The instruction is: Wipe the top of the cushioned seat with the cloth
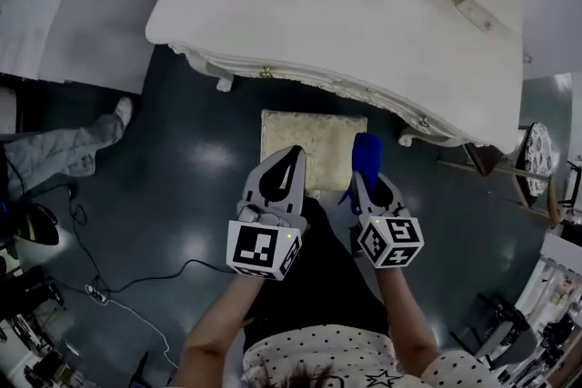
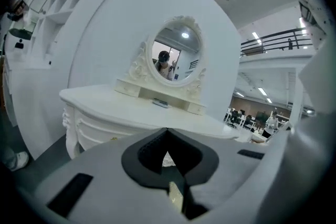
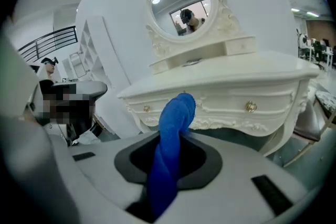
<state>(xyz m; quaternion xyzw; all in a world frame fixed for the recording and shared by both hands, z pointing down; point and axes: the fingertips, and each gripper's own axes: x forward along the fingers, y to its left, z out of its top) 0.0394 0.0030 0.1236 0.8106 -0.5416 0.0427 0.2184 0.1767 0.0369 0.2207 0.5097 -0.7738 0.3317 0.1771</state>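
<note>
Pinched firmly in the right hand-held gripper (image 1: 367,188): a twisted blue cloth (image 1: 367,154), free end left poking past the tips, likely so that it meets the fabric first. Held near the right edge of the cushioned seat (image 1: 309,136); contact impossible to confirm. Left hand-held gripper (image 1: 291,159) closed on nothing, hovering over the seat's near edge, probably just kept out of the way. Seat down on the floor (image 1: 200,177), far edge tucked under the white tabletop (image 1: 364,32).
</note>
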